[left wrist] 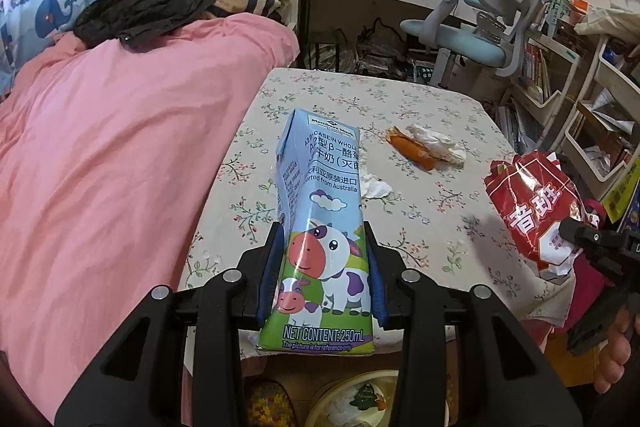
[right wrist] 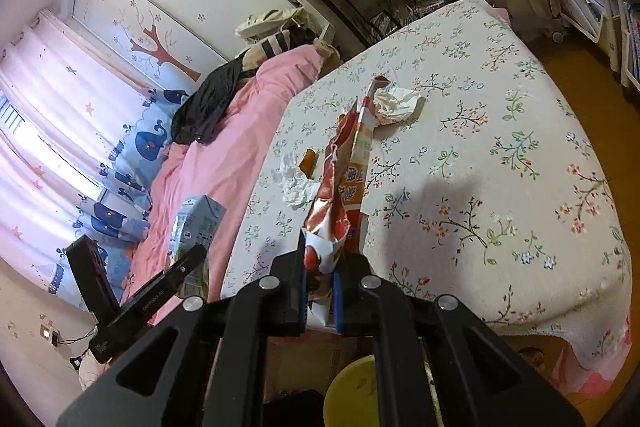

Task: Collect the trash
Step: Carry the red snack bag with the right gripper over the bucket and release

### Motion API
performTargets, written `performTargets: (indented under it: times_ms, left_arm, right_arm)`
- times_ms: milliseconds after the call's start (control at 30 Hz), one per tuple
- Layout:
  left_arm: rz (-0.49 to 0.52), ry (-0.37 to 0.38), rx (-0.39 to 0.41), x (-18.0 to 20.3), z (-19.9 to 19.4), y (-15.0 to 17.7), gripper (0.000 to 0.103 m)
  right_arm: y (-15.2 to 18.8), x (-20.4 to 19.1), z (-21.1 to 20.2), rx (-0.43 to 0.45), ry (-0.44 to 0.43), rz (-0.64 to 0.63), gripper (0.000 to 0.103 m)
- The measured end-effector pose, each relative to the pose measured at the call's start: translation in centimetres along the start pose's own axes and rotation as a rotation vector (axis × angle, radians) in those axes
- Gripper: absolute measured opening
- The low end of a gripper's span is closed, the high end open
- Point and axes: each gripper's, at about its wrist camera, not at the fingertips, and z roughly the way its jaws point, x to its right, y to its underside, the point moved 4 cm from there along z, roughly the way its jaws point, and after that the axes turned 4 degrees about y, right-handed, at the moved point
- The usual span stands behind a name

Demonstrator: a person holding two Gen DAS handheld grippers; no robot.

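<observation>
My left gripper [left wrist: 325, 259] is shut on a blue milk carton [left wrist: 320, 227] with cartoon cows, held above the near edge of the floral-cloth table [left wrist: 420, 99]. The carton also shows in the right wrist view [right wrist: 196, 227]. My right gripper [right wrist: 320, 287] is shut on a crumpled red snack bag [right wrist: 340, 187], which also shows in the left wrist view [left wrist: 536, 207]. On the table lie an orange peel [left wrist: 412, 147] beside a crumpled white tissue [left wrist: 438, 143], and a second tissue [left wrist: 376, 187]. A yellow-rimmed bin [right wrist: 352, 391] sits below the grippers.
A bed with a pink quilt [left wrist: 120, 167] and a black jacket [left wrist: 140, 11] lies left of the table. A blue chair [left wrist: 480, 23] and a desk stand behind it. Shelves with books [left wrist: 580, 99] stand at the right.
</observation>
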Motion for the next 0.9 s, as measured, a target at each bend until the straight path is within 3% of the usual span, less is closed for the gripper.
performTargets:
  times_ms: [900]
  left_arm:
    - [0.046, 0.006, 0.049, 1.9, -3.4, 2.6, 0.036]
  right_arm:
    - [3.8, -1.1, -1.8, -0.019, -0.101, -0.023, 0.01]
